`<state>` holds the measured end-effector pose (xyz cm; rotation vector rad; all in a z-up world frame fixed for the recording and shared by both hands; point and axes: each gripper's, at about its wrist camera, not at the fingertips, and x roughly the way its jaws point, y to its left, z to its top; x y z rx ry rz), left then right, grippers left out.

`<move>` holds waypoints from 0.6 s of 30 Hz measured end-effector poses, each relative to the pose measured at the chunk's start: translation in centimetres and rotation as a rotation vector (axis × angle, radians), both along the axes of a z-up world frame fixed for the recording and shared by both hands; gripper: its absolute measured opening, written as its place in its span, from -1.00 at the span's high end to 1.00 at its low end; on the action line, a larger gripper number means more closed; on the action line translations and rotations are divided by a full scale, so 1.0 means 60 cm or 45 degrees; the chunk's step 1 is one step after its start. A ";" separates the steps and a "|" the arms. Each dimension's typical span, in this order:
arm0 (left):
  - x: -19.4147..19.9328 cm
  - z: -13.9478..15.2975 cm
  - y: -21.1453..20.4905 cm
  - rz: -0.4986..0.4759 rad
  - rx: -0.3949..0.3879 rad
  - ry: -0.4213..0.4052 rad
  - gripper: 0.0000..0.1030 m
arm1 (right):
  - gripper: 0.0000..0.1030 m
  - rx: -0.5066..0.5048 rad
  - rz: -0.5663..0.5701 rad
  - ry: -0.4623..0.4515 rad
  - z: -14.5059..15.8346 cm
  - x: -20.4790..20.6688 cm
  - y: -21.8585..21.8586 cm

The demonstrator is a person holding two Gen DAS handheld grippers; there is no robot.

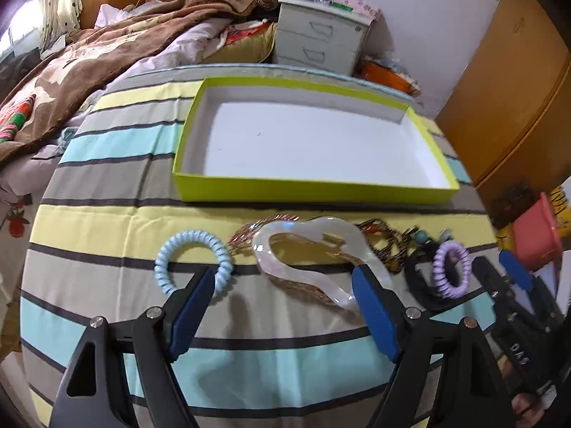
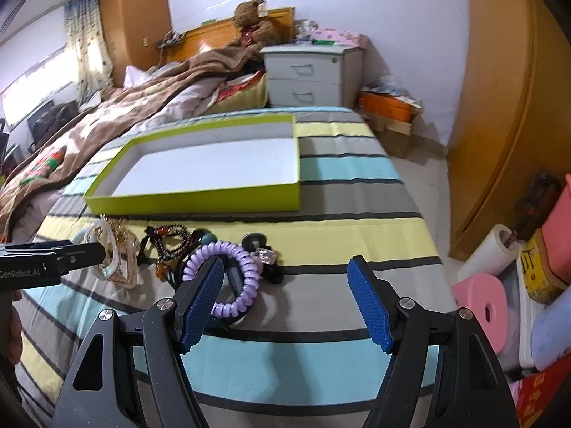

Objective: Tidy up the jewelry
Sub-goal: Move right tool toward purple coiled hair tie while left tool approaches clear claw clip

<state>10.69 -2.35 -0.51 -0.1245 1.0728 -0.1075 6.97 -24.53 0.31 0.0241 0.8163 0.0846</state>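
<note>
Holding both tools spread above the bed (image 1: pixel 107 221), we see the left tool (image 1: pixel 285 292) framing a pearly hair clip (image 1: pixel 314 249), the right tool (image 2: pixel 285 285) beside a purple coil tie (image 2: pixel 228 271).

home bedroom | bed (image 1: pixel 107 53) with blanket | nightstand (image 1: pixel 321 35) | wardrobe (image 1: pixel 499 107)

Both views are bright and evenly lit, with daylight coming from a blown-out window (image 2: pixel 32 89) at far left. Soft shadows lie on the striped sheet (image 1: pixel 107 221) beneath the fingers. Fisheye bending curves the wardrobe (image 2: pixel 499 125) and darkens the corners. The right gripper (image 1: pixel 506 278) is motion-blurred in the left view; far objects look soft.
</note>
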 end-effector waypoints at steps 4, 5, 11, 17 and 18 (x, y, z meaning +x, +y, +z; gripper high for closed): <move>-0.003 -0.006 -0.002 -0.009 0.056 0.017 -0.57 | -0.40 0.024 0.032 0.029 -0.009 0.006 0.004; -0.003 -0.008 -0.002 -0.010 0.077 0.020 -0.56 | -0.40 0.026 0.042 0.030 -0.010 0.006 0.006; -0.010 -0.012 0.009 -0.010 0.203 0.012 -0.53 | 0.02 0.034 0.036 0.043 -0.016 0.004 0.009; -0.009 -0.011 0.028 0.007 0.226 -0.012 -0.53 | 0.53 0.045 0.034 0.044 -0.017 -0.002 0.011; -0.009 -0.012 0.032 0.019 0.210 -0.008 -0.53 | 0.60 0.048 0.034 0.044 -0.017 -0.002 0.011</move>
